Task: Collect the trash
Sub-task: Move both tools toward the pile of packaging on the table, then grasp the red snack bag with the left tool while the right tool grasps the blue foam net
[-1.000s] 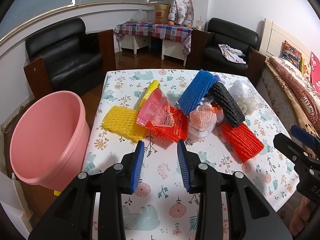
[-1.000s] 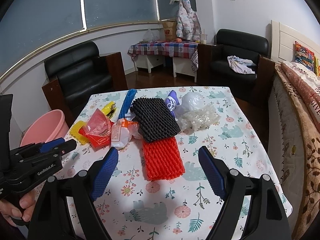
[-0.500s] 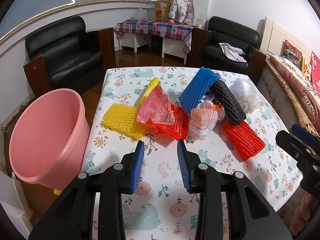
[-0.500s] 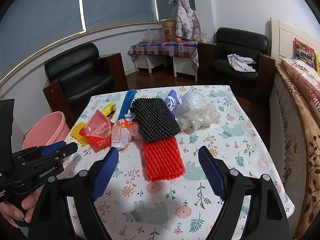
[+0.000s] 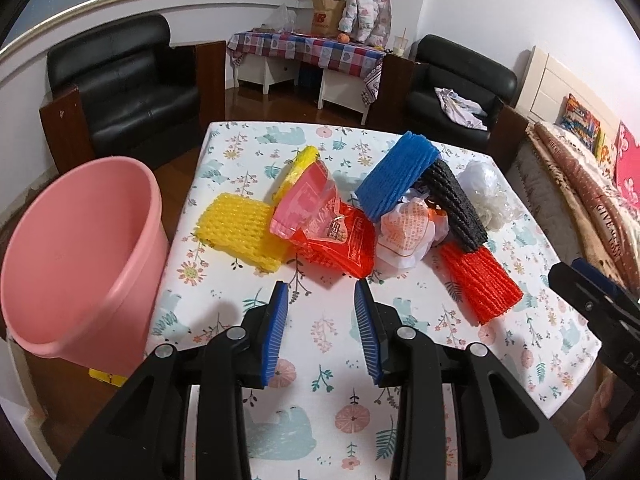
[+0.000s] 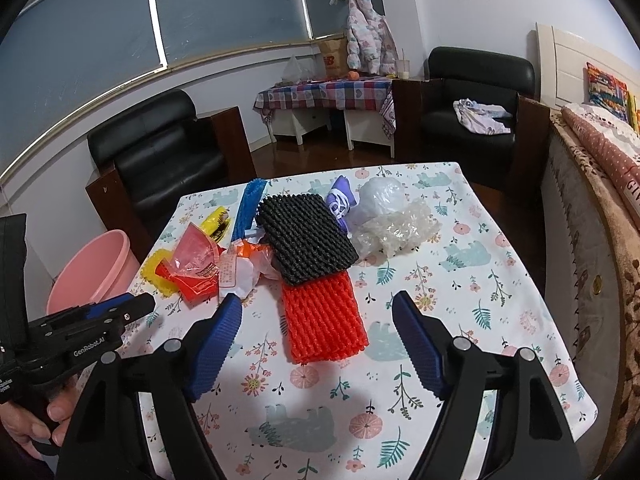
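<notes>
Trash lies in a heap on the floral table [image 5: 320, 340]: yellow foam net [image 5: 236, 230], red plastic wrapper [image 5: 328, 224], blue foam net [image 5: 396, 172], black foam net [image 5: 454, 204], white-orange wrapper [image 5: 408, 232], red foam net [image 5: 478, 280], clear plastic [image 5: 486, 192]. My left gripper [image 5: 322, 292] is open and empty, just short of the red wrapper. My right gripper [image 6: 316, 308] is wide open and empty, straddling the near part of the red foam net [image 6: 320, 320]. The black net [image 6: 304, 236] overlaps its far end.
A pink bucket [image 5: 76, 256] stands on the floor at the table's left edge; it also shows in the right wrist view [image 6: 92, 268]. Black armchairs [image 5: 124, 88] stand beyond the table. A bed [image 5: 592, 200] runs along the right side.
Both grippers have moved slightly forward and lower over the table. Jaws are unchanged and the trash has not moved.
</notes>
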The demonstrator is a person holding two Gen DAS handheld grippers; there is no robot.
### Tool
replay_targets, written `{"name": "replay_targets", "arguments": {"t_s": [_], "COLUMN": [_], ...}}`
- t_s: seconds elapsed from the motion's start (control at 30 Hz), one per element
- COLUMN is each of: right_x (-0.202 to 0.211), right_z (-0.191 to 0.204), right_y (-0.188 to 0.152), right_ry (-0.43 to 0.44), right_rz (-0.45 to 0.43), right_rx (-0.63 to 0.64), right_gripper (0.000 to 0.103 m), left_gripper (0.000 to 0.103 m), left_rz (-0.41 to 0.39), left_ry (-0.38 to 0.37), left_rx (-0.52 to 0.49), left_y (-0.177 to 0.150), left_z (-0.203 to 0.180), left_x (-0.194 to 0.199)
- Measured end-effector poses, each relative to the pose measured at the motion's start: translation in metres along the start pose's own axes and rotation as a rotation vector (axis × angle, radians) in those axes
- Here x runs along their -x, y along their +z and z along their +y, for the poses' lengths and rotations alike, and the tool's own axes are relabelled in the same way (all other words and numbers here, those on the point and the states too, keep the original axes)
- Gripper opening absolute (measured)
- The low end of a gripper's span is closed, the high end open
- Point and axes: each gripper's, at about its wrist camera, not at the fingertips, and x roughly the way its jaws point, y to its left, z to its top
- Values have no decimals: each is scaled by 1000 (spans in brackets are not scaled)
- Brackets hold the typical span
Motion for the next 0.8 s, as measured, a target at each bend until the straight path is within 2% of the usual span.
{"name": "replay_targets", "arguments": {"t_s": [0.17,0.47,0.7,0.8], "right_x": [-5,-22,-33,-36], "right_z": [-4,-19,-14,-14], "right_y": [2,12,17,19], "right_ry": [21,56,81,84], "right_rz": [10,30,38,39], "right_rx": [-6,-11,38,48], "right_gripper": [72,67,67,67], "left_gripper": [35,35,35,35], "left_rz": [3,28,66,88], "left_ry": [-34,-46,-68,-55], "left_rx": [35,79,84,110], "left_y": [2,6,24,31], "left_z": [9,30,22,22], "left_x": [-1,-4,-18,-28]}}
